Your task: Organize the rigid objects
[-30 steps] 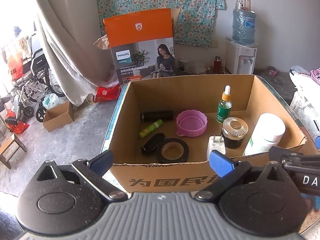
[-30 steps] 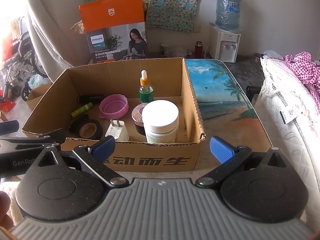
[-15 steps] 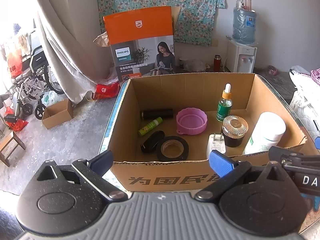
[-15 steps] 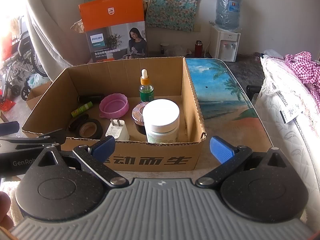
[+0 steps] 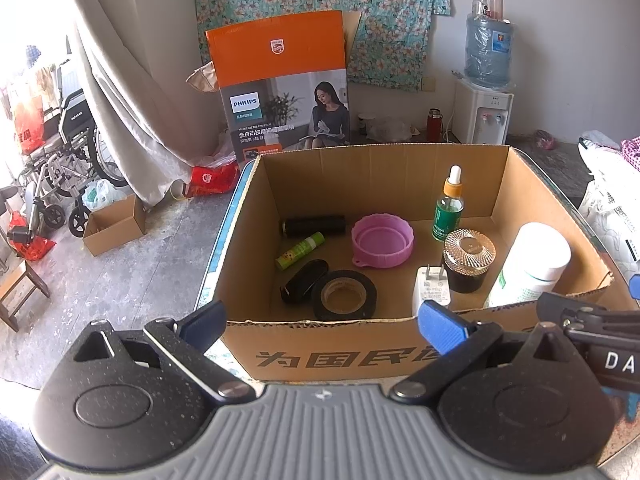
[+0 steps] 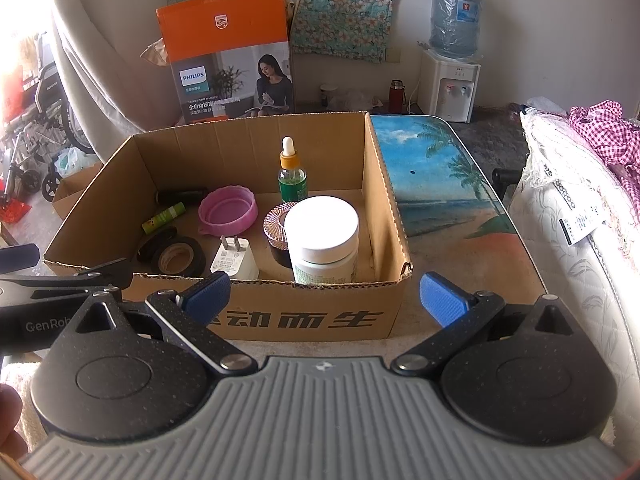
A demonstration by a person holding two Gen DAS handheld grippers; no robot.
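Cardboard box [image 5: 332, 356] holds bottles, tape; left hand-held gripper [image 5: 322, 320] and right hand-held gripper [image 6: 324, 298] both spread, empty.

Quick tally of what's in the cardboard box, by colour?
In the cardboard box:
Black: 3 - tube, oval case, tape roll
Green: 2 - small stick, dropper bottle
Pink: 1 - lid
White: 2 - charger plug, jar
Brown: 1 - ribbed-lid jar
Total: 9
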